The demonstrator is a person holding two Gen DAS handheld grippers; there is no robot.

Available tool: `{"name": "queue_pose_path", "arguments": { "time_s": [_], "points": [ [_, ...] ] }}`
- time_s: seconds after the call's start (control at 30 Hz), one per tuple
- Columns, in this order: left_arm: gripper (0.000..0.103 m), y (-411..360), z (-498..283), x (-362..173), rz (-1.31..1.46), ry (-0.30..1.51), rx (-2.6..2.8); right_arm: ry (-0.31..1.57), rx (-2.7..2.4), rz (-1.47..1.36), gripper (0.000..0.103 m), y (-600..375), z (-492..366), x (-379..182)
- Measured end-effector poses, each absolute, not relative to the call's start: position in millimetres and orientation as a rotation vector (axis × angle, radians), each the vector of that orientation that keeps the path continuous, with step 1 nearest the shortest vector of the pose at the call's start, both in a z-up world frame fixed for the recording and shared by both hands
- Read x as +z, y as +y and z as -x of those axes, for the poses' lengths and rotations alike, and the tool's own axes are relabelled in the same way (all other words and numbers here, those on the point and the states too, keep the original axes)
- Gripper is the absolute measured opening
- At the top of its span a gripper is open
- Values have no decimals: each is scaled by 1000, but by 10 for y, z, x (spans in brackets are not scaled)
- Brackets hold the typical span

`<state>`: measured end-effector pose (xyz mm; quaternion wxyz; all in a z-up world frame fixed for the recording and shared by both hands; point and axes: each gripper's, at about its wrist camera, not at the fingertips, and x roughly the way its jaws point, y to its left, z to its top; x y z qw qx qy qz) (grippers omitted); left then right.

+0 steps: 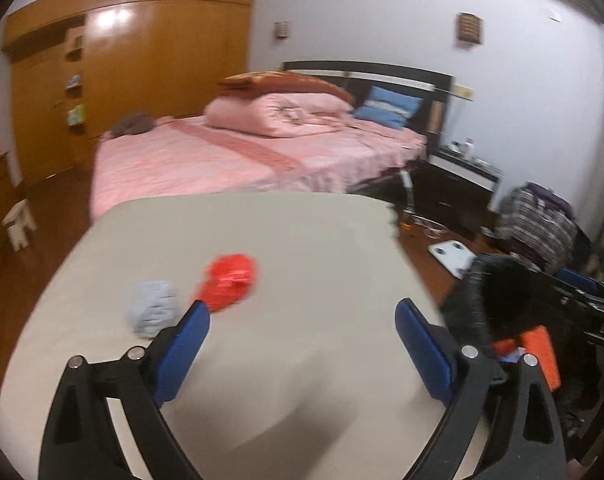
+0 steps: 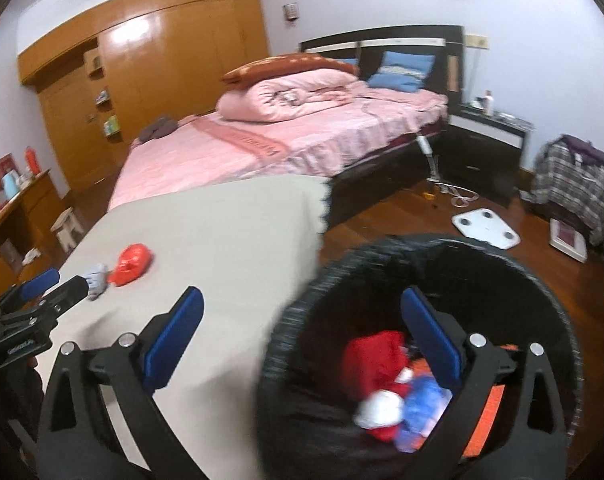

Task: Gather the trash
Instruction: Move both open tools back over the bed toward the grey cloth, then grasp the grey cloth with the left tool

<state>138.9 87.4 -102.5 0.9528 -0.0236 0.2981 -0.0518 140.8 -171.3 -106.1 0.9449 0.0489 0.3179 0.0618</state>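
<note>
both claws gape empty: the left claw [image 1: 302, 320] hovers over the desk [image 1: 302, 232] near a red wad [image 1: 230, 282] and grey wad [image 1: 154, 307], the right claw [image 2: 302, 316] above the bin [image 2: 302, 320].

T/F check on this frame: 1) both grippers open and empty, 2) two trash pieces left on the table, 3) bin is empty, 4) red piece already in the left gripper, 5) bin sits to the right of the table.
1. The left gripper and the right gripper are both open and empty. True.
2. Two pieces lie on the table: a red crumpled piece and a pale grey wad. True.
3. The bin is empty. False: it already holds red, white and blue trash.
4. The left gripper holds the red piece. False: it lies on the table, ahead of the fingers.
5. The bin stands off the table's right edge. True.
</note>
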Motion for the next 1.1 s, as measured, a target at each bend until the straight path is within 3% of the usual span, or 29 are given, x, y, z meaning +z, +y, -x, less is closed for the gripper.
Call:
{"name": "queue_pose_path", "arguments": {
  "time_s": [0.3, 0.63, 1.1],
  "points": [
    [92, 1689, -1584, -1300, 73, 636, 92, 677, 231, -49, 96, -938, -1789, -1195],
    [91, 2017, -1922, -1641, 60, 692, 145, 707, 277, 10, 96, -459, -2118, -1422],
    [75, 2112, -2209, -1831, 122, 785, 58, 738, 288, 32, 96, -261, -2324, -1611]
  ]
}}
